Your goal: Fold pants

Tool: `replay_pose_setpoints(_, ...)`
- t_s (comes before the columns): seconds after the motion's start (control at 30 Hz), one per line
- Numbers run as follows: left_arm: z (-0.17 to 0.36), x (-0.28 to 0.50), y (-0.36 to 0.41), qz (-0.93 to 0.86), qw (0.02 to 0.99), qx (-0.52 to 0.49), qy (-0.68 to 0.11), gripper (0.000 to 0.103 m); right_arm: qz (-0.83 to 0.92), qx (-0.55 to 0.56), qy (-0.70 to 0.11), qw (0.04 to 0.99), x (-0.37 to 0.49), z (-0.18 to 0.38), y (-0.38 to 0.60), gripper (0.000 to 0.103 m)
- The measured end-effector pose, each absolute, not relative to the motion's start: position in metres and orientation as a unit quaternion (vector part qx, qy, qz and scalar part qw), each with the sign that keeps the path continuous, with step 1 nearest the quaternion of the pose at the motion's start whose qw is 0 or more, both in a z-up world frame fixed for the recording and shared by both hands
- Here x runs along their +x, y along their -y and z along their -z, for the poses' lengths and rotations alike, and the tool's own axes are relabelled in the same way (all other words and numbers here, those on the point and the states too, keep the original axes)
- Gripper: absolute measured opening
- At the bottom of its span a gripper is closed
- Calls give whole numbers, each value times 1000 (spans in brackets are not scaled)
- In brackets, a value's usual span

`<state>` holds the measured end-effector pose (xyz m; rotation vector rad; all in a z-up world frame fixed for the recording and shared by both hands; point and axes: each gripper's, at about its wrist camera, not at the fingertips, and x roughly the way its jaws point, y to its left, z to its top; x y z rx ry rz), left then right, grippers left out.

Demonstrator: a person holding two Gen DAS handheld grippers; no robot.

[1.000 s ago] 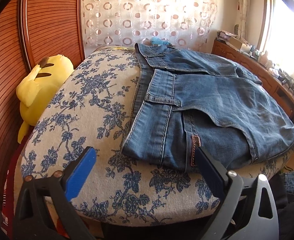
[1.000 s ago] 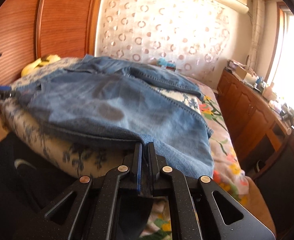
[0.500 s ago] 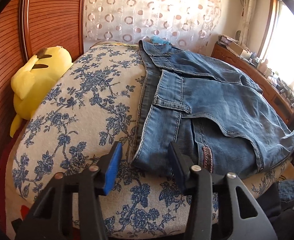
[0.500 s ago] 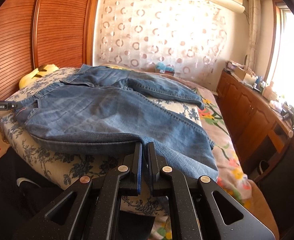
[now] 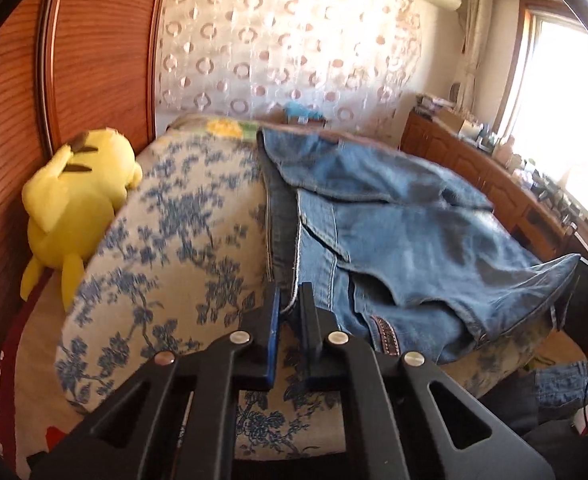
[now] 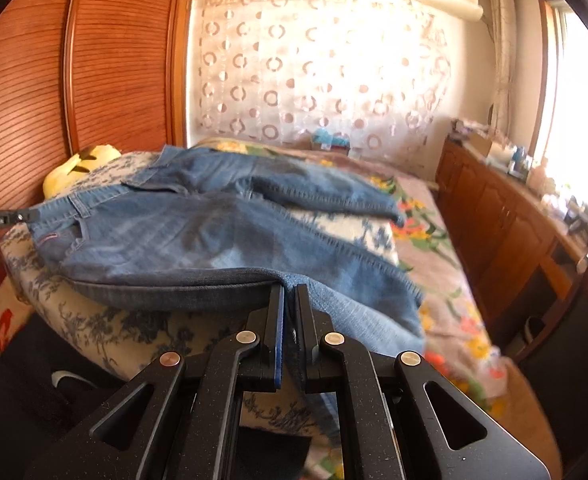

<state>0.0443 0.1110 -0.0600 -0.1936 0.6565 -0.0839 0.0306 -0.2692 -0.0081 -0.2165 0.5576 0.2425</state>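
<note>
Blue jeans (image 5: 405, 232) lie across a blue-flowered cushion (image 5: 182, 216) on the bed, waistband toward the left. My left gripper (image 5: 290, 304) is shut on the near waistband corner of the jeans. In the right wrist view the jeans (image 6: 198, 236) stretch leftward, and my right gripper (image 6: 290, 296) is shut on the folded edge of a leg, with denim hanging down between the fingers. The left gripper (image 6: 2, 220) shows at the far left, at the waistband.
A yellow plush toy (image 5: 74, 200) lies against the wooden wardrobe (image 5: 54, 60) at left. A wooden dresser (image 6: 513, 232) with small items runs along the right by the window. A floral bedspread (image 6: 433, 248) covers the bed beyond the cushion.
My left gripper has moved in and closed from wide open onto the waistband corner. My right gripper has stayed shut on the leg edge and has lifted slightly.
</note>
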Motion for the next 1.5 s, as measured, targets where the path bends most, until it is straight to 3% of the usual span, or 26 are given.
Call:
replay_pose_setpoints(0.7,-25,2,-137,27,969,-96,-224,1,-171,-100,-202,959,12,-71,260,2)
replay_pose_setpoints(1.03,-29,6,-134,32,971,-87,-221,1,-172,-115,-175,962,12,-89,257,1)
replay_pose_setpoints(1.5,-24,59,-114,44,972,-62,-222,1,-128,-162,-189,960,76,-69,253,1)
